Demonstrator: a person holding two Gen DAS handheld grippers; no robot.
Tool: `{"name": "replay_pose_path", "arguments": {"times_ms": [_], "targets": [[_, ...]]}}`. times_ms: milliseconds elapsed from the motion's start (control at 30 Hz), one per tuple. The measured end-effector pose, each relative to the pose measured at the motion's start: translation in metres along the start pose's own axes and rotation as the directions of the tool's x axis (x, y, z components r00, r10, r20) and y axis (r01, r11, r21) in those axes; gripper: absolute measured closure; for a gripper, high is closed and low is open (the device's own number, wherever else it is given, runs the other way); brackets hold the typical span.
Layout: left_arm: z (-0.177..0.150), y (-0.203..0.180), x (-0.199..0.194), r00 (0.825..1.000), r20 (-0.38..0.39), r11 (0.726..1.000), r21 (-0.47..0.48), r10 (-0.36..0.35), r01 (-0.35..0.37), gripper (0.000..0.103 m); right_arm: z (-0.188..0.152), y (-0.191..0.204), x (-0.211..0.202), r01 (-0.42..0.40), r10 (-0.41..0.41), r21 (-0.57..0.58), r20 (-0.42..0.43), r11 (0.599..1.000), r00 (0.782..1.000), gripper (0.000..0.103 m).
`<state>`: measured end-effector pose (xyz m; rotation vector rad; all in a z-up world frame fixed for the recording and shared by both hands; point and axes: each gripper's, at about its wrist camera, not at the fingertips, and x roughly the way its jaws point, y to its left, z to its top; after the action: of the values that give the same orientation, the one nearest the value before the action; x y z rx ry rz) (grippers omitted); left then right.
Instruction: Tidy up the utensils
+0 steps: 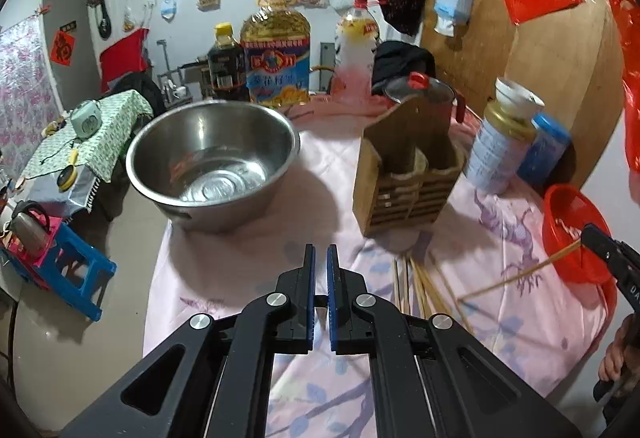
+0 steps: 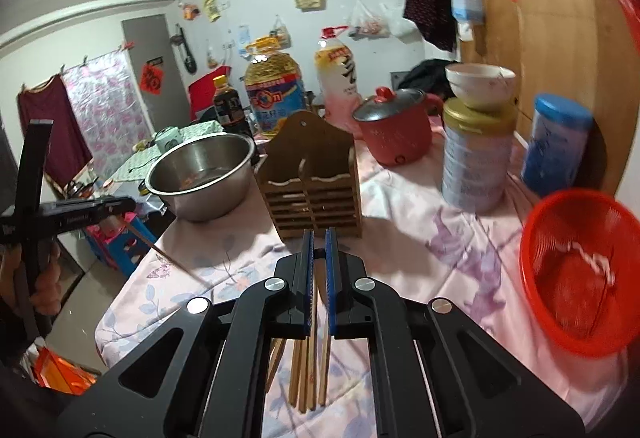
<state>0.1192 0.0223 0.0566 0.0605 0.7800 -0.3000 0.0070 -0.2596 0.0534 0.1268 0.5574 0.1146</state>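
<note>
Left wrist view
- Left gripper [image 1: 320, 258]: low over the pink flowered cloth of the desk [image 1: 320, 165]; its jaws stand a narrow gap apart, with only cloth showing between them.
- Chopsticks [image 1: 416, 282]: a loose bundle lying on the cloth just right of the left gripper, in front of the wooden holder [image 1: 404, 177].
- Wooden holder: upright mid-desk, with two slatted compartments; no chopsticks show in either.
- Steel bowl [image 1: 240, 213]: left of the holder, near the desk's edge.
- Right gripper [image 1: 586, 232]: at the far right, in front of the red basket [image 1: 560, 238].
- Single chopstick [image 1: 520, 270]: slants from that gripper's tip down to the cloth; I cannot tell whether it is clamped.
- Tin [image 1: 496, 153]: behind the holder to the right.

Right wrist view
- Right gripper [image 2: 319, 238]: pointed at the wooden holder [image 2: 312, 189]; its jaws are a narrow gap apart; chopsticks [image 2: 306, 378] show through the gap and below it, and I cannot tell whether one is gripped or all lie on the desk.
- Left gripper [image 2: 130, 203]: at the left edge, level with the steel bowl [image 2: 200, 205]; a chopstick [image 2: 172, 258] runs from near its tip down onto the cloth; whether they touch is unclear.
- Red basket [image 2: 536, 238]: right, near the desk's edge.
- Red pot [image 2: 396, 141]: lidded, behind the holder.
- Tin [image 2: 476, 165]: right of the pot, with a white bowl [image 2: 480, 81] on top.
</note>
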Motion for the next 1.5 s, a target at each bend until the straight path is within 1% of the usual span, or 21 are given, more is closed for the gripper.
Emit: {"name": "replay_pose_path", "arguments": {"times_ms": [200, 367, 500, 600, 700, 800, 867, 967, 1000, 1067, 1100, 1133, 1167, 1200, 1233, 1300, 1333, 1367, 1400, 1467, 1500], "targets": [[0.023, -0.021, 0.000, 1.000, 0.019, 1.000, -0.018, 0.002, -0.002, 0.097, 0.029, -0.011, 0.012, -0.075, 0.075, -0.062, -0.005, 0.995, 0.997, 0.096], [0.062, -0.046, -0.004, 0.996, 0.084, 1.000, -0.010, 0.005, -0.004, 0.097, 0.066, -0.020, 0.020, -0.141, 0.144, -0.085, 0.032, 0.986, 0.989, 0.096], [0.109, -0.064, -0.011, 0.986, 0.164, 1.000, 0.001, -0.009, 0.009, 0.097, 0.109, -0.025, 0.027, -0.187, 0.195, -0.083, 0.103, 0.979, 0.975, 0.096], [0.140, -0.077, -0.013, 0.976, 0.218, 1.000, 0.012, -0.026, 0.024, 0.097, 0.140, -0.024, 0.031, -0.196, 0.208, -0.087, 0.161, 0.977, 0.965, 0.096], [0.164, -0.087, -0.007, 0.968, 0.250, 0.999, 0.030, -0.032, 0.025, 0.097, 0.164, -0.018, 0.035, -0.196, 0.213, -0.102, 0.208, 0.975, 0.955, 0.096], [0.178, -0.093, 0.010, 0.967, 0.248, 0.998, 0.033, -0.051, 0.044, 0.097, 0.179, -0.013, 0.052, -0.179, 0.202, -0.118, 0.227, 0.977, 0.953, 0.096], [0.181, -0.094, 0.025, 0.970, 0.236, 0.998, 0.035, -0.051, 0.043, 0.097, 0.184, -0.011, 0.065, -0.179, 0.201, -0.115, 0.223, 0.977, 0.954, 0.096], [0.180, -0.089, 0.054, 0.979, 0.200, 0.999, 0.023, -0.050, 0.046, 0.097, 0.183, -0.011, 0.096, -0.178, 0.192, -0.090, 0.192, 0.980, 0.962, 0.096], [0.179, -0.086, 0.063, 0.981, 0.184, 0.999, 0.014, -0.054, 0.052, 0.097, 0.181, -0.011, 0.100, -0.176, 0.189, -0.085, 0.184, 0.981, 0.965, 0.096], [0.175, -0.081, 0.082, 0.987, 0.147, 0.997, -0.005, -0.073, 0.074, 0.097, 0.174, -0.011, 0.118, -0.176, 0.185, -0.074, 0.143, 0.982, 0.972, 0.096], [0.173, -0.079, 0.087, 0.988, 0.135, 0.997, -0.009, -0.075, 0.077, 0.097, 0.173, -0.011, 0.121, -0.179, 0.187, -0.075, 0.128, 0.981, 0.974, 0.091], [0.171, -0.077, 0.094, 0.991, 0.118, 0.998, -0.018, -0.059, 0.061, 0.088, 0.171, -0.012, 0.124, -0.177, 0.184, -0.074, 0.112, 0.981, 0.976, 0.091], [0.169, -0.074, 0.097, 0.993, 0.110, 0.998, -0.024, -0.047, 0.050, 0.059, 0.168, -0.014, 0.127, -0.172, 0.179, -0.073, 0.099, 0.982, 0.979, 0.084], [0.168, -0.073, 0.100, 0.994, 0.105, 0.999, -0.033, -0.027, 0.031, 0.044, 0.167, -0.015, 0.127, -0.167, 0.174, -0.073, 0.096, 0.983, 0.980, 0.075], [0.164, -0.068, 0.099, 0.993, 0.114, 0.999, -0.053, 0.006, 0.001, 0.032, 0.166, -0.016, 0.126, -0.154, 0.161, -0.074, 0.099, 0.985, 0.982, 0.071], [0.161, -0.062, 0.097, 0.993, 0.119, 0.998, -0.069, 0.022, -0.014, 0.028, 0.164, -0.020, 0.121, -0.118, 0.125, -0.068, 0.113, 0.991, 0.986, 0.061], [0.159, -0.058, 0.095, 0.994, 0.109, 0.997, -0.079, 0.025, -0.016, 0.023, 0.163, -0.023, 0.118, -0.107, 0.113, -0.057, 0.119, 0.993, 0.986, 0.056], [0.158, -0.054, 0.095, 0.994, 0.103, 0.996, -0.090, 0.034, -0.024, 0.016, 0.161, -0.027, 0.113, -0.091, 0.094, -0.032, 0.127, 0.995, 0.987, 0.043], [0.154, -0.049, 0.092, 0.994, 0.099, 0.993, -0.111, 0.051, -0.040, 0.014, 0.159, -0.029, 0.110, -0.083, 0.084, -0.014, 0.132, 0.996, 0.988, 0.027], [0.149, -0.041, 0.087, 0.993, 0.094, 0.989, -0.135, 0.065, -0.052, 0.011, 0.153, -0.036, 0.099, -0.067, 0.062, 0.031, 0.153, 0.997, 0.986, 0.011], [0.144, -0.035, 0.083, 0.994, 0.086, 0.987, -0.152, 0.070, -0.057, 0.011, 0.149, -0.038, 0.093, -0.059, 0.052, 0.043, 0.163, 0.997, 0.985, 0.006]]}}
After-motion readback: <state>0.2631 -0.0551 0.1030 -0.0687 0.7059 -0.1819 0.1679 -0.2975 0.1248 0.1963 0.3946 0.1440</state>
